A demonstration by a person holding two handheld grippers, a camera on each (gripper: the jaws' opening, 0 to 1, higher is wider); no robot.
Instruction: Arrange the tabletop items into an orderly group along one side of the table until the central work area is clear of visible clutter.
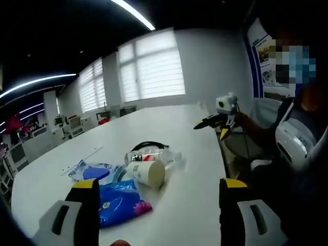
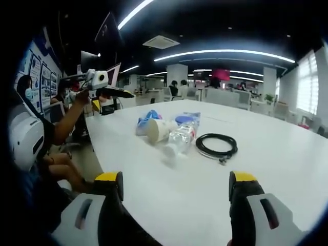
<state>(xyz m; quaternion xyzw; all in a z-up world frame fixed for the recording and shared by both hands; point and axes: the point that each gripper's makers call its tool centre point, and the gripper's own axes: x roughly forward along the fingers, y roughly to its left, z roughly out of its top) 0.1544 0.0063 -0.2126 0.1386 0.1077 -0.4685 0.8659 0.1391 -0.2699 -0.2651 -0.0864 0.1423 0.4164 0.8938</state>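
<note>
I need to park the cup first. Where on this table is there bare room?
Bare tabletop lies between the right gripper and the bottle, and beyond the black cable toward the windows. It is crowded where the paper cup, bottle and blue packets cluster.

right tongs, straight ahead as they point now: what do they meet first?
Probably the clear plastic bottle, lying on the white table roughly between the open right tongs; bare tabletop before it. The paper cup sits just left, the black cable right. Depth unclear.

One paper cup (image 2: 158, 131), one plastic bottle (image 2: 182, 136), one coiled black cable (image 2: 217, 144), two blue packets (image 1: 121, 203).
</note>
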